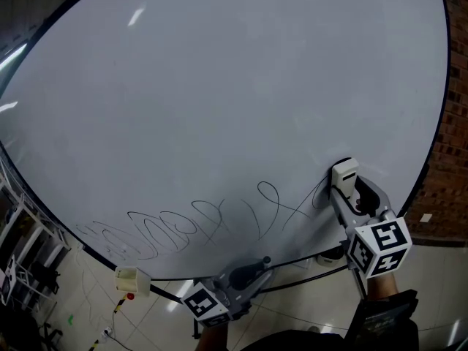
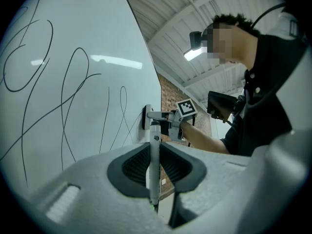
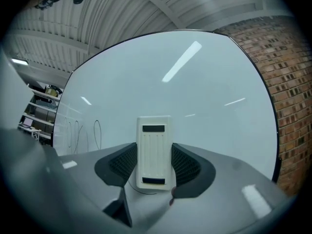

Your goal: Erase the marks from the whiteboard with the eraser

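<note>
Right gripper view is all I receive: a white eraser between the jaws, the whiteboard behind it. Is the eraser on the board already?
Observer: In the left gripper view, the eraser seems to lie flat against the whiteboard.
Operator: Where are the marks from there?
Observer: The head view shows looping marks along the board's lower edge. The eraser sits at their right end.
Operator: And the left hand-held gripper?
Observer: It is shut on a thin pen, just below the board's lower edge.
</note>
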A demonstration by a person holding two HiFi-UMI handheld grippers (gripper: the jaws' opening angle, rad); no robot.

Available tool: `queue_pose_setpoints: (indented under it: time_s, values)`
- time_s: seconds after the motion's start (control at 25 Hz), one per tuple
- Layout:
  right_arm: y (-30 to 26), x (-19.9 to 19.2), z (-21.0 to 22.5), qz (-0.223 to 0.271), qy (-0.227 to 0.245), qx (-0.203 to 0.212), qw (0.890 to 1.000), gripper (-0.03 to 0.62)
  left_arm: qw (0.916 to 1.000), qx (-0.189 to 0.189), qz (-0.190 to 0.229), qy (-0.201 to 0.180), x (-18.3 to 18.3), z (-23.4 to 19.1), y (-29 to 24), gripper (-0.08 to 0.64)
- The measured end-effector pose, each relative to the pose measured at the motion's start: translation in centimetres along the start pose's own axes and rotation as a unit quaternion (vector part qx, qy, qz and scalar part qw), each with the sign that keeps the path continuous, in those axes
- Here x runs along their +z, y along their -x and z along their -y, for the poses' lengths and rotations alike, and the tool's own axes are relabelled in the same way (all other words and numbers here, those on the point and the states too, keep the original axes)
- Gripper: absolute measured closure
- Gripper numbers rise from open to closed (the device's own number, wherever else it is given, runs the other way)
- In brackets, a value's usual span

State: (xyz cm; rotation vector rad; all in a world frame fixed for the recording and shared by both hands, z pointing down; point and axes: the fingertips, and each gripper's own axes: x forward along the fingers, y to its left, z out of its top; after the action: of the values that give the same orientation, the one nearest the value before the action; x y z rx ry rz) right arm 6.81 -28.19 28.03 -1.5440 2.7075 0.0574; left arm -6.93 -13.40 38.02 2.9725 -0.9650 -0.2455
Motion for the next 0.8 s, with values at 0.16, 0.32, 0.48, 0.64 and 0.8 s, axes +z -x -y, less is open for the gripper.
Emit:
queue_pose_setpoints:
  time_s: [0.16,0.32,0.48,0.64,0.8]
  values:
    - [-0.8,-0.7,-4.5,-0.01,0.029,0.044,0.999,0.367,1.0,0.002,0.004,0.0,0.2,-0.1,0.3,0.499]
    - [-0.6,-0.8,-3.8,-0.01,0.02,0.054,0.998,0.367,1.0,0.0,0.007,-0.002,0.5,-0.2,0.2,0.499]
    - [0.3,-1.1,2.1,-0.005,-0.017,0.007,1.0,0.367,1.0,-0.006,0.007,-0.003,0.5,0.0,-0.4,0.499]
    - [1.1,-1.3,5.6,0.0,-0.041,-0.022,0.999,0.367,0.9997,-0.016,0.017,0.008,0.5,0.5,-0.9,0.499]
    - [1.1,-1.3,5.6,0.005,-0.042,-0.026,0.999,0.367,0.9999,-0.012,0.01,0.003,0.5,0.5,-1.0,0.499]
